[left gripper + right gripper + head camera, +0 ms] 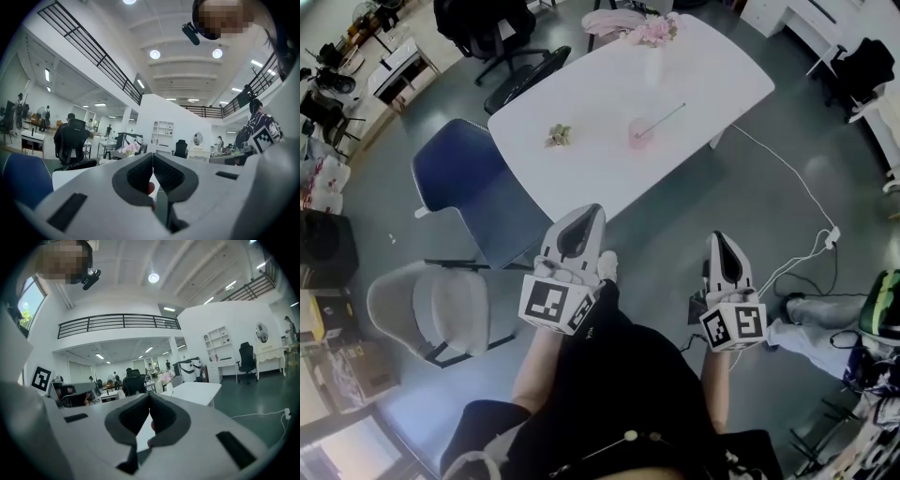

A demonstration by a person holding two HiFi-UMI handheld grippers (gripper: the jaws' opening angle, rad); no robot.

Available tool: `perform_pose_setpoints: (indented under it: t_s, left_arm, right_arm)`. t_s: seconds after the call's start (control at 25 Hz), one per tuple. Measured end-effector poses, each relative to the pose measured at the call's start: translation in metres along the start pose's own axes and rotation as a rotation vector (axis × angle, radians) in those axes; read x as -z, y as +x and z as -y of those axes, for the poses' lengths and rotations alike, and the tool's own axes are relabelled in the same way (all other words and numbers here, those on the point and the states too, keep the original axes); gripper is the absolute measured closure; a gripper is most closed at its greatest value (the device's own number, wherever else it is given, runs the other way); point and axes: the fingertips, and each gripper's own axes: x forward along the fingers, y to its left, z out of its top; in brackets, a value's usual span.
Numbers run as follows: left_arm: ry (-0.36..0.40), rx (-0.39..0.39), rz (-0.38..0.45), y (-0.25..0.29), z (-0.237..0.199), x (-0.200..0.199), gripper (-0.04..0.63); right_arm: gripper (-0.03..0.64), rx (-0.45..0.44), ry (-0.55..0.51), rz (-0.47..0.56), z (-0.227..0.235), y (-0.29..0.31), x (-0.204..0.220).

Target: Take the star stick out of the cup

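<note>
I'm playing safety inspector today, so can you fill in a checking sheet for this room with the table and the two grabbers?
Surface: white table, mostly bare.
Job's things: pink cup stands on the table; star stick sits in it, leaning out over the rim.
Clutter: small dried sprig left of the cup; vase of pink flowers near the far edge.
Grippers: left gripper and right gripper are both shut and empty, held short of the table.
Cables: white cable runs across the floor to a plug block.
Surroundings: blue chair and grey chair beside the table; desks and people further off.
</note>
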Motion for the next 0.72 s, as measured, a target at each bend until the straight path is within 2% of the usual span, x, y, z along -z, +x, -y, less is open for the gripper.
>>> perform_pose_setpoints:
  t_s: [0.2, 0.32, 0.4, 0.52, 0.72]
  left_arm:
    - [0.000, 0.010, -0.013, 0.063, -0.047, -0.002, 0.589]
    - [0.032, 0.014, -0.021, 0.088, -0.067, -0.002, 0.589]
    - [0.038, 0.001, -0.029, 0.095, -0.077, 0.001, 0.589]
    - [0.004, -0.019, -0.029, 0.101, -0.089, 0.004, 0.589]
    - [-0.084, -0.032, -0.022, 0.113, -0.104, 0.006, 0.588]
  right_arm:
    - [0.603, -0.027, 0.095, -0.040, 0.018, 0.093, 0.001]
    - [0.536, -0.078, 0.169, -0.084, 0.024, 0.140, 0.010]
    - [0.528, -0.103, 0.230, -0.110, 0.030, 0.163, 0.020]
    - [0.535, -0.116, 0.296, -0.141, 0.042, 0.192, 0.035]
    - [0.538, -0.111, 0.345, -0.209, 0.068, 0.244, 0.059]
